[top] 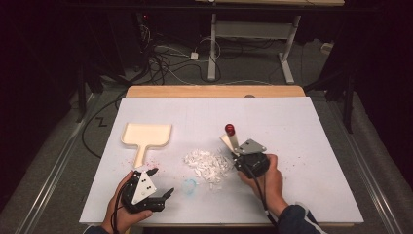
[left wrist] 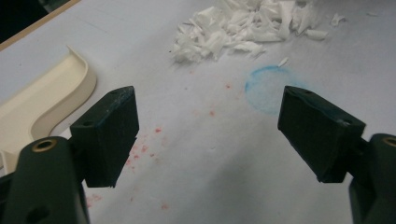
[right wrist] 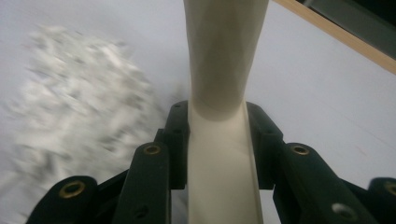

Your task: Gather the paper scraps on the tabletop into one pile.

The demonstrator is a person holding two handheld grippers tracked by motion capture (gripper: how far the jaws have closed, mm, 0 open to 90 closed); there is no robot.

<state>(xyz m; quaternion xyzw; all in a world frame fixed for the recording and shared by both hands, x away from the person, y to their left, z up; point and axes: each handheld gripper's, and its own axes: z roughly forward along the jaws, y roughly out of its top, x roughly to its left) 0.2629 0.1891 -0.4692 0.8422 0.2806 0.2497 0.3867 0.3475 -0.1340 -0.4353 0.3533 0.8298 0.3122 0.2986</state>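
A cream dustpan (top: 146, 135) lies flat on the white table cover, its handle toward me. In the left gripper view its curved rim (left wrist: 42, 102) sits left of the jaws. My left gripper (top: 162, 181) rests just below the dustpan's handle, open with nothing between its jaws (left wrist: 208, 135). A pile of white paper shreds (top: 207, 163) lies mid-table, ahead of the left gripper (left wrist: 243, 28). My right gripper (top: 242, 157) is at the pile's right edge, shut on a cream tool handle (right wrist: 224, 70) that ends in a red knob (top: 230, 129). The shreds (right wrist: 79, 98) look blurred.
A blue ring mark (top: 190, 185) and red specks (left wrist: 154, 135) stain the cover (top: 292, 126) near the left gripper. The wooden table edge (top: 214, 91) runs along the far side. Desk legs and cables (top: 209, 53) lie on the floor beyond.
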